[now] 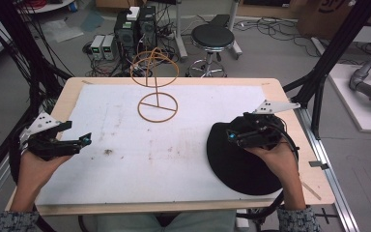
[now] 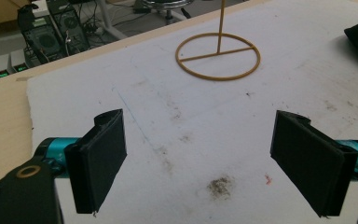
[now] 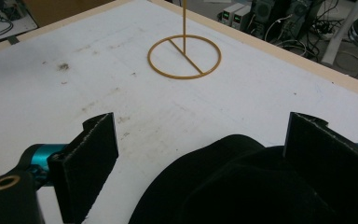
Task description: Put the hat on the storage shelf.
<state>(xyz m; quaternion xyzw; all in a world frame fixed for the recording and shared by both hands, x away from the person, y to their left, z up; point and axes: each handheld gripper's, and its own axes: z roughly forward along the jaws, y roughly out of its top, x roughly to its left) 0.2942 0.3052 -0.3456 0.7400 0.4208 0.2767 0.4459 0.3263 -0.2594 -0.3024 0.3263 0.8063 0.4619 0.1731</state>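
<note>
You are holding your left gripper [image 1: 84,141] near the left edge of the table [image 1: 290,104], low over the white mat [image 1: 125,145], and its jaws are standing wide apart with nothing between them — in the left gripper view only stained mat is lying in the gap [image 2: 198,158], with a dark smudge [image 2: 221,185] just ahead. Your right gripper [image 1: 232,135] is sitting on the right side, over the far part of a black hat [image 1: 241,164] that is lying flat on the mat near the table's right front corner, its brim partly overhanging the mat onto the bare wood. In the right gripper view the jaws are also spread wide [image 3: 200,168], and the hat [image 3: 223,186] is rising between them; the right-hand pad seems to be touching or just beside the crown, though I cannot tell whether it is pressing on it. A yellow wire stand [image 1: 157,99] is standing upright toward the far middle of the mat, well apart from both grippers — its round base is resting flat and a thin stem is carrying looped rings above. Beyond the table, a black stool [image 1: 212,38] and some computer boxes [image 1: 135,29] are sitting on the floor.
</note>
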